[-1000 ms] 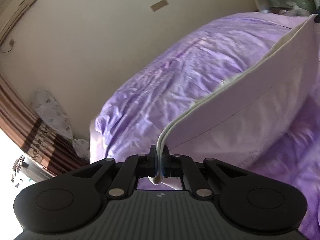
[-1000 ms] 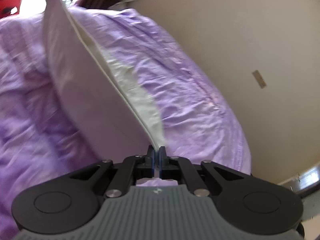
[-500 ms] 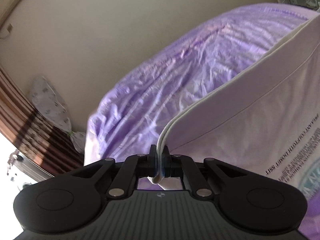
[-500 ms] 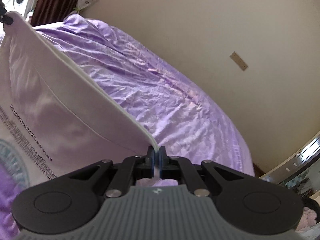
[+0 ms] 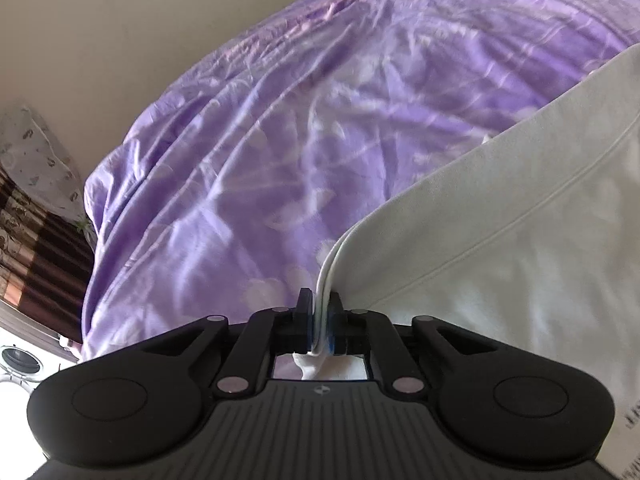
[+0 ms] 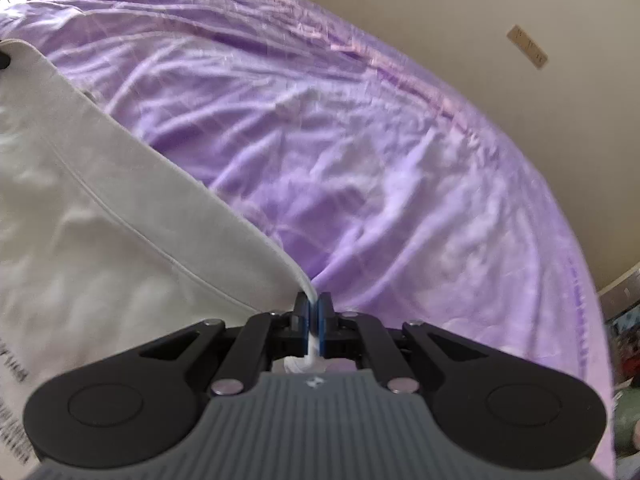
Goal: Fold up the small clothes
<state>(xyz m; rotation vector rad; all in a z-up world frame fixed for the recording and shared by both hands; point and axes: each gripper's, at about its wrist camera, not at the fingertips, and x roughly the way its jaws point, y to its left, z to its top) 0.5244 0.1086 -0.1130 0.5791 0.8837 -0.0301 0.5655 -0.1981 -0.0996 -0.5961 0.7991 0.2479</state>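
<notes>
In the left wrist view, a patterned cushion or bag sits at 9 o'clock against the beige wall, with a dark striped curtain below it and the round door of a washing machine at about 8 o'clock. The purple bedsheet, creased and rumpled, fills the middle of the view from 10 o'clock round to 2 o'clock. The left gripper stands at 6 o'clock, its jaws clamped together on a doubled edge of the white garment; a small tuft of the cloth pokes out behind the pads. From the grip the garment's hem runs up toward 2 o'clock, and the cloth spreads over the bed from 3 to 5 o'clock, a stitched seam running parallel to the hem. Dark printed lettering shows at the frame edge near 4 o'clock, too cut off to read.

In the right wrist view, the white garment covers the side from 8 to 10 o'clock, with printed text at 8 o'clock, blurred. Its hem slants down from 10 o'clock into the right gripper at 6 o'clock, whose jaws are pressed tight on that edge. The purple bedsheet spreads from 11 to 4 o'clock, and a small tan plate is fixed on the wall at 2 o'clock.
</notes>
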